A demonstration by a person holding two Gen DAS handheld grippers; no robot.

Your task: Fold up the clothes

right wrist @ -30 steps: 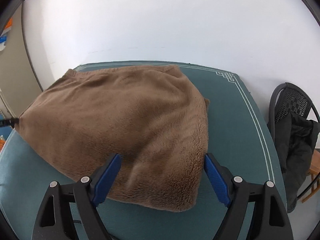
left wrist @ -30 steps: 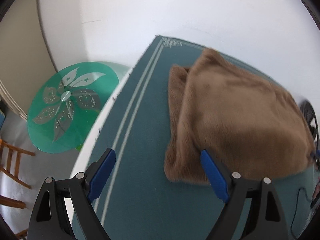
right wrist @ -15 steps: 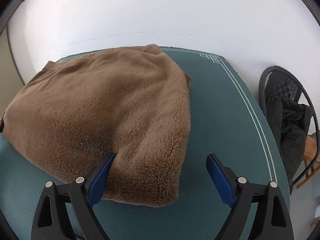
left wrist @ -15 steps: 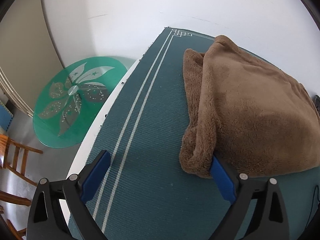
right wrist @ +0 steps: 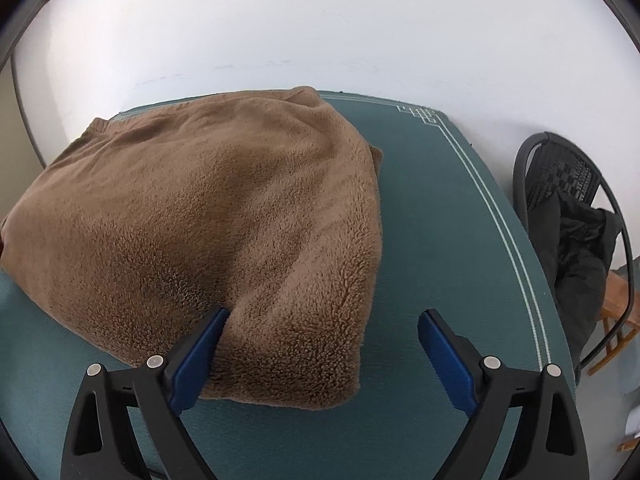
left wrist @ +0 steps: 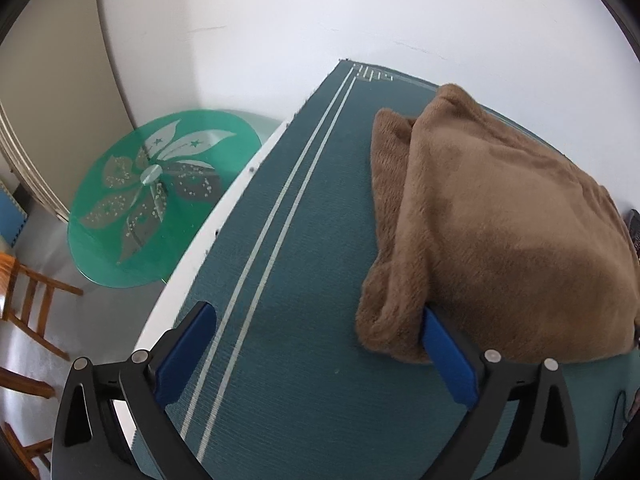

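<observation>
Both grippers, left (left wrist: 316, 338) and right (right wrist: 322, 344), stood wide, the right's jaws opening, gripping nothing; best back straight off the folded fleece (right wrist: 208, 216) without snagging its near corners.

One brown fleece garment (right wrist: 208, 216), one green mat (left wrist: 288, 280), one round glass table (left wrist: 160, 196), one black chair (right wrist: 568, 184), two grippers.
</observation>
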